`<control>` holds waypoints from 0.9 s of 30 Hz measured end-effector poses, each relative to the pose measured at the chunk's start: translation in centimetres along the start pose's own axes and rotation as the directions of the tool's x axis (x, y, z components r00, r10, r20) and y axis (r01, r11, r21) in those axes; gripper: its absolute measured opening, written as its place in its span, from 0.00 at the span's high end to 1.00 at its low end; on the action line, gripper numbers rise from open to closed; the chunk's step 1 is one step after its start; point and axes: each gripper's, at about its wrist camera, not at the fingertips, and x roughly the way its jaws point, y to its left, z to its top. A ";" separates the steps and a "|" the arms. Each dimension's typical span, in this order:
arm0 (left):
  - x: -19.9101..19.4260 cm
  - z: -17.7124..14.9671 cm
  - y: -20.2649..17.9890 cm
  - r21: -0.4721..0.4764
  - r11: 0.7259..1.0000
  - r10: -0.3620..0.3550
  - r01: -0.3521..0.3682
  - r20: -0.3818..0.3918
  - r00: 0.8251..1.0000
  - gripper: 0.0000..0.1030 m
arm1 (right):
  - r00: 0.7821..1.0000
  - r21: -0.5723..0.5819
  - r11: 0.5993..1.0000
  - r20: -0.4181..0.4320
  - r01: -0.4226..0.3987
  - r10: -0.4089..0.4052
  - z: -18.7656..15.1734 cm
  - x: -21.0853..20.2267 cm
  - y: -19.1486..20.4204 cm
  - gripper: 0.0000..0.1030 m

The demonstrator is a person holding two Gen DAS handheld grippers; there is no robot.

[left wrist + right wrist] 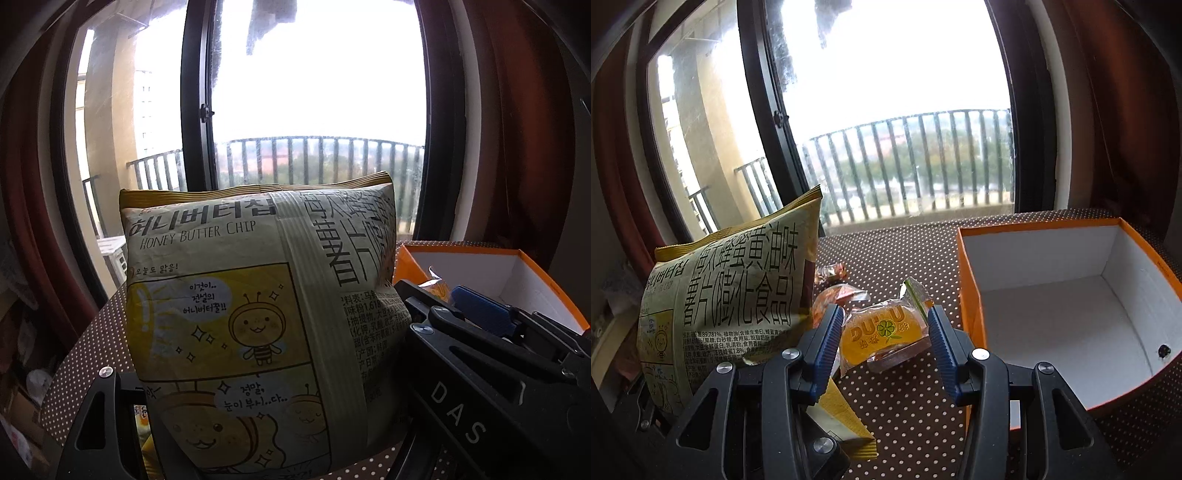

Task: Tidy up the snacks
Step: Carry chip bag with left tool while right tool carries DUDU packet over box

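My left gripper [258, 387] is shut on a big yellow Honey Butter Chip bag [258, 302] and holds it upright; the bag hides the fingertips. The bag also shows at the left of the right wrist view [731, 295]. My right gripper [884, 332] is open, its blue pads [827, 347] on either side of a small orange jelly pack [882, 332] lying on the dotted tablecloth [905, 406]. An orange box with a white inside [1071, 314] stands open to the right of it, and also shows in the left wrist view [517, 273].
Two more small wrapped snacks [842, 291] lie behind the jelly pack. A small dark speck [1164, 350] sits on the box's inner wall. A window with a balcony railing [905, 166] is behind the table, dark red curtains on both sides.
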 end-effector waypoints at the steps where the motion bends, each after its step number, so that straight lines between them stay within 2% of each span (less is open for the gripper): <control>1: 0.0 0.1 -0.3 0.005 1.000 -0.004 0.004 0.006 1.000 0.24 | 1.000 0.005 1.000 0.004 0.004 -0.004 0.2 -0.1 -0.3 0.51; 10: -0.2 1.1 -2.0 0.044 0.998 -0.059 0.056 0.072 0.996 0.24 | 0.996 0.023 0.999 0.076 0.041 -0.043 1.8 -1.9 -2.7 0.51; 16: 0.8 2.1 -3.3 0.083 0.992 -0.100 0.092 0.087 0.991 0.24 | 0.991 0.046 0.997 0.115 0.065 -0.069 2.7 -2.6 -5.2 0.51; 25: 2.0 2.1 -5.3 0.114 0.977 -0.192 0.183 0.077 0.978 0.24 | 0.977 0.067 0.988 0.157 0.138 -0.147 3.7 -3.4 -9.1 0.51; 27: 3.0 2.9 -5.9 0.119 0.971 -0.215 0.207 0.062 0.975 0.24 | 0.973 0.070 0.985 0.162 0.155 -0.165 3.8 -3.7 -9.7 0.51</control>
